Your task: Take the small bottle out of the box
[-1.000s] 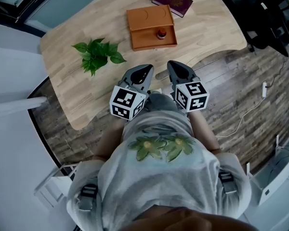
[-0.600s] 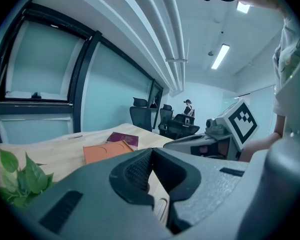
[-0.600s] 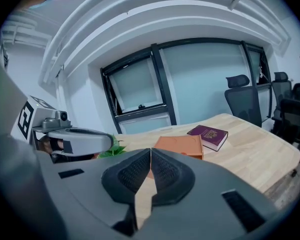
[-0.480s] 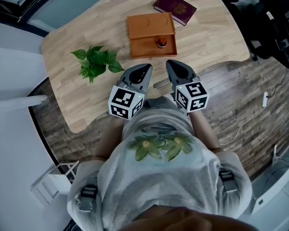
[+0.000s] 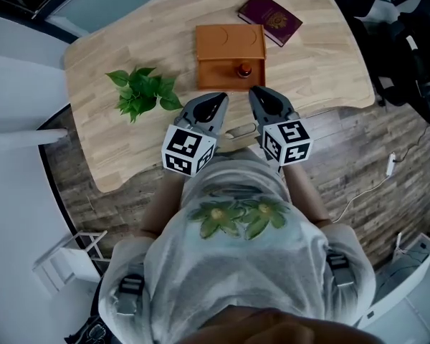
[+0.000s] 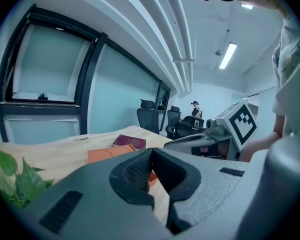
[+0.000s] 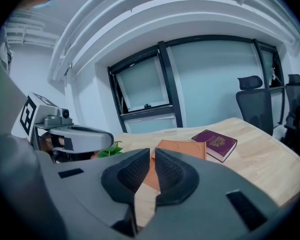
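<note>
An orange box (image 5: 229, 37) lies on the wooden table (image 5: 129, 41). Its open near compartment holds a small bottle (image 5: 243, 69) with a red cap. My left gripper (image 5: 221, 99) and right gripper (image 5: 255, 92) hover side by side over the table's near edge, just short of the box, both shut and empty. In the left gripper view the left gripper's (image 6: 151, 151) jaws meet in front of the box (image 6: 107, 154). In the right gripper view the right gripper (image 7: 153, 151) covers the near end of the box (image 7: 182, 148). Neither gripper view shows the bottle.
A maroon book (image 5: 269, 18) lies right of the box's far end. A leafy green sprig (image 5: 142, 92) rests on the table to the left of the left gripper. Dark office chairs (image 5: 408, 41) stand at the right, and a white cable (image 5: 365, 181) runs over the plank floor.
Both grippers have moved forward together from the table's edge toward the box. The person's body has come closer to the table. The jaws stay shut.
</note>
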Action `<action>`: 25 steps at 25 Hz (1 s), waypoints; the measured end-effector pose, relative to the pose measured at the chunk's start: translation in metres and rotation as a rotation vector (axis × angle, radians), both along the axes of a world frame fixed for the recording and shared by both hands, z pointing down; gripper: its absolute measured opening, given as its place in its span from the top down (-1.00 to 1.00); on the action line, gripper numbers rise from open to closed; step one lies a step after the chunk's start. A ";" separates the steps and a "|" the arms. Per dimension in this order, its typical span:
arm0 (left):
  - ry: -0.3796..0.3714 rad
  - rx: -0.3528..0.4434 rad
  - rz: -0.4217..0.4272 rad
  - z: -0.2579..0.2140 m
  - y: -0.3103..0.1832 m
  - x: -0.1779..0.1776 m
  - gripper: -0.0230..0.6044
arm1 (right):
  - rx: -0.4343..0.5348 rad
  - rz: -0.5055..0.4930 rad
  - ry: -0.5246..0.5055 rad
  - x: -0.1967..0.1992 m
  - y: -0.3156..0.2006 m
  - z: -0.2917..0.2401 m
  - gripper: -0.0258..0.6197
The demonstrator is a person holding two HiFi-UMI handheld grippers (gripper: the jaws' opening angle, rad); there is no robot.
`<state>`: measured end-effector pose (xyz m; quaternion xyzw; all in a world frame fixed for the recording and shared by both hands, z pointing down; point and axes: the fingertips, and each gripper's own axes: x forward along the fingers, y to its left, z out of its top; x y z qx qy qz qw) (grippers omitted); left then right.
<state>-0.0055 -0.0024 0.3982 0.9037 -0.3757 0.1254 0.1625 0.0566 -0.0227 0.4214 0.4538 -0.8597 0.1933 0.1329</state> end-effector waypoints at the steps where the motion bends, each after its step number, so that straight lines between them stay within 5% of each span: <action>1: 0.000 -0.003 -0.003 0.001 -0.001 0.000 0.90 | -0.003 -0.003 0.001 0.000 -0.001 0.001 0.88; 25: -0.018 -0.085 -0.030 0.036 -0.037 -0.010 0.90 | -0.029 0.002 0.016 0.004 -0.052 0.025 0.88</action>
